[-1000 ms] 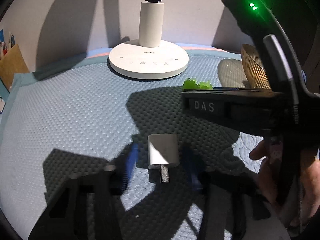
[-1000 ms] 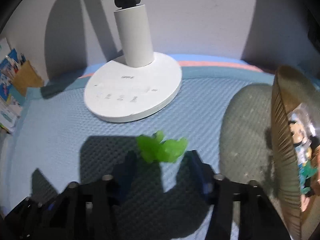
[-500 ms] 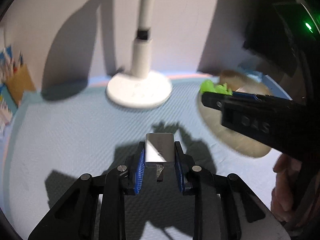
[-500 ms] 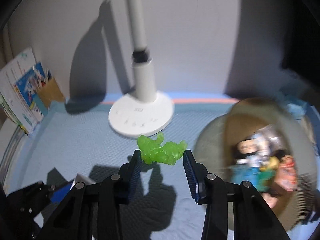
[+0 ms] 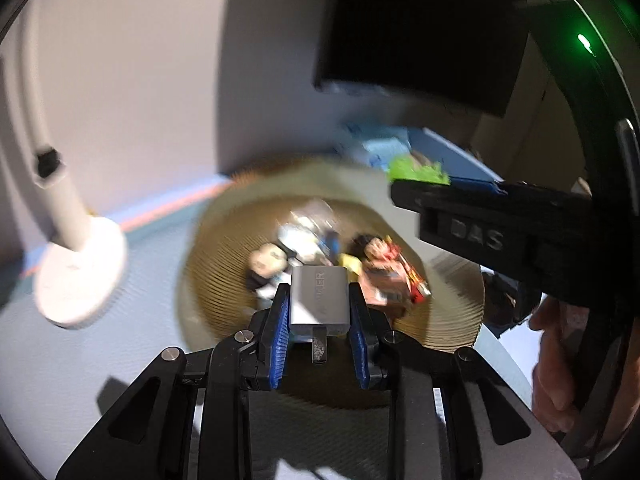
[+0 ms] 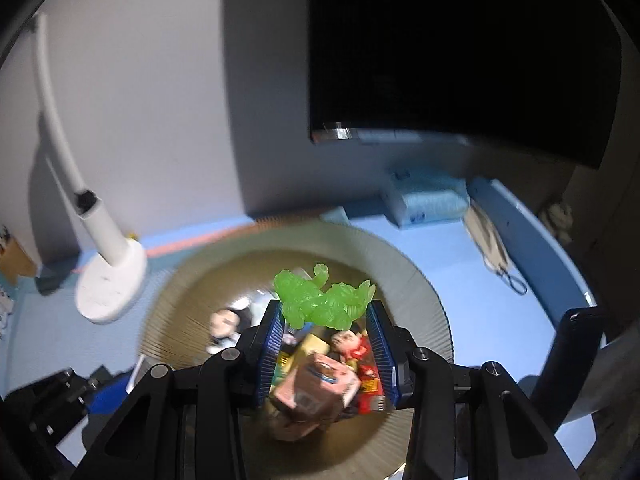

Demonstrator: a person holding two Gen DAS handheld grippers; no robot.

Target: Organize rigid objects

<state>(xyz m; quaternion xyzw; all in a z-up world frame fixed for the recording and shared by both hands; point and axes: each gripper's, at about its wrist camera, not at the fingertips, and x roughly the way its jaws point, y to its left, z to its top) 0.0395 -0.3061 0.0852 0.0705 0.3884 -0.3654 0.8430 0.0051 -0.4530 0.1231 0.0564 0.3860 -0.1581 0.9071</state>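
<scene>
My left gripper (image 5: 319,312) is shut on a white charger plug (image 5: 319,298) and holds it above the near rim of a ribbed tan bowl (image 5: 212,240). My right gripper (image 6: 326,320) is shut on a green translucent toy figure (image 6: 322,298) and holds it over the same bowl (image 6: 416,280). The bowl holds several small toys, among them a pink block figure (image 6: 312,396) and a red figure (image 6: 360,354). The right gripper (image 5: 416,184) with the green toy (image 5: 418,170) also shows at the right of the left wrist view.
A white desk lamp (image 6: 108,276) stands left of the bowl on the blue mat (image 6: 500,312). A dark monitor (image 6: 460,52) hangs behind. A tissue pack (image 6: 424,200) and a face mask (image 6: 490,240) lie at the back right.
Both grippers rose from the mat and swung right with their objects; they now hang over the bowl. The view is blurred by motion.
</scene>
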